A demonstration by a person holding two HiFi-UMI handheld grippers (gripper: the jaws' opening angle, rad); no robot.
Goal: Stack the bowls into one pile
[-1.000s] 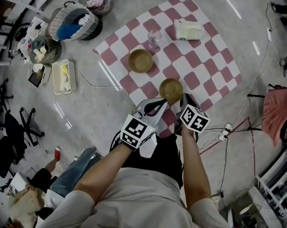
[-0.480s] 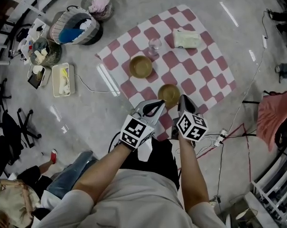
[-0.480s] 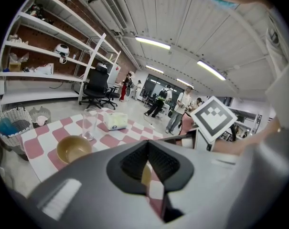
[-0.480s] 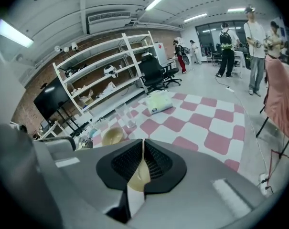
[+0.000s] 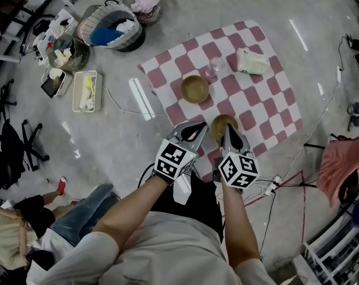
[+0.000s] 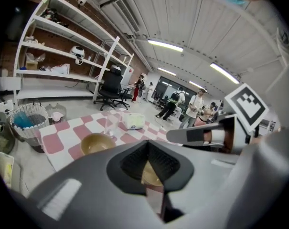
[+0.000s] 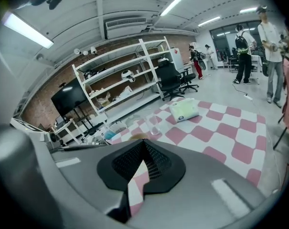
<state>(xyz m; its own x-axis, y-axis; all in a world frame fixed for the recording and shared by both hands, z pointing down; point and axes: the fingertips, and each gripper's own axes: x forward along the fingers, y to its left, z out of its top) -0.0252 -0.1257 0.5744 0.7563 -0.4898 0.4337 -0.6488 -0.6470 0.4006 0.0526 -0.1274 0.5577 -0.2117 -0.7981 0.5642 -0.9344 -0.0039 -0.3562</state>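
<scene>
Two golden-brown bowls stand apart on a red-and-white checked cloth [image 5: 268,94] on the floor. The far bowl [image 5: 194,89] [image 6: 97,143] is near the cloth's left edge. The near bowl [image 5: 218,122] sits by the cloth's front edge and shows through the left jaws' gap [image 6: 151,173]. My left gripper [image 5: 203,126] [image 6: 148,142] hangs just left of the near bowl, shut and holding nothing. My right gripper [image 5: 226,127] [image 7: 143,141] hangs over that bowl's right rim, shut and holding nothing. Only a sliver of the far bowl [image 7: 137,137] shows in the right gripper view.
A clear glass [image 5: 213,69] [image 7: 154,124] and a pale tissue pack [image 5: 252,61] [image 7: 184,110] stand on the cloth behind the bowls. Baskets [image 5: 111,31] and a white tray [image 5: 86,91] lie off its left side. Cords and a power strip [image 5: 268,186] lie near my right foot.
The head view has shifted, so the cloth and bowls now sit further right. Both grippers stay shut beside the near bowl. Neither bowl has moved on the cloth.
</scene>
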